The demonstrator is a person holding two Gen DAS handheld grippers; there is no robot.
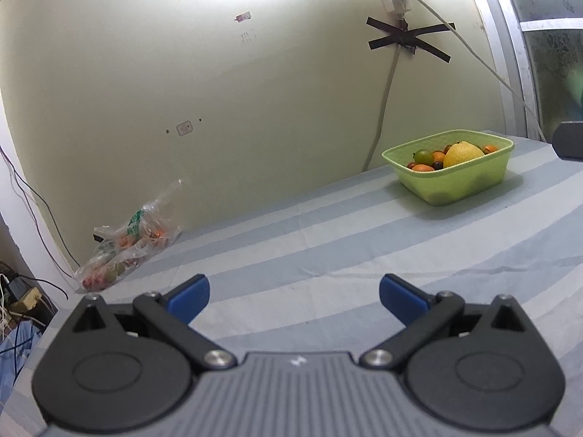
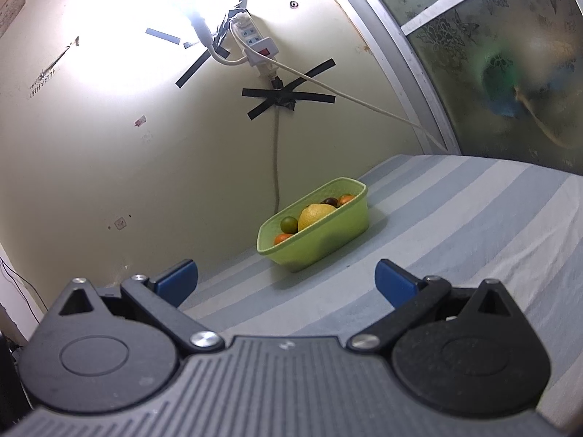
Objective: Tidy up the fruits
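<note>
On the striped grey-and-white cloth surface (image 1: 328, 240), a crinkly clear plastic bag of small fruits (image 1: 125, 251) (limp, slippery, bruisable) slumps at the far-left edge, best pinched by its gathered top, while the lime-green plastic tub of fruit (image 1: 452, 167) sits near the far-right corner and the left gripper (image 1: 294, 293) and right gripper (image 2: 286, 279) both gape wide, empty.

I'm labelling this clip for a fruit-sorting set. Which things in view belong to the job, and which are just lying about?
Belongs to the job:
green tub
yellow citrus fruit and small fruits in it
plastic bag of fruit
left gripper, open
right gripper, open

Just lying about:
power strip
black tape
striped sheet
</note>
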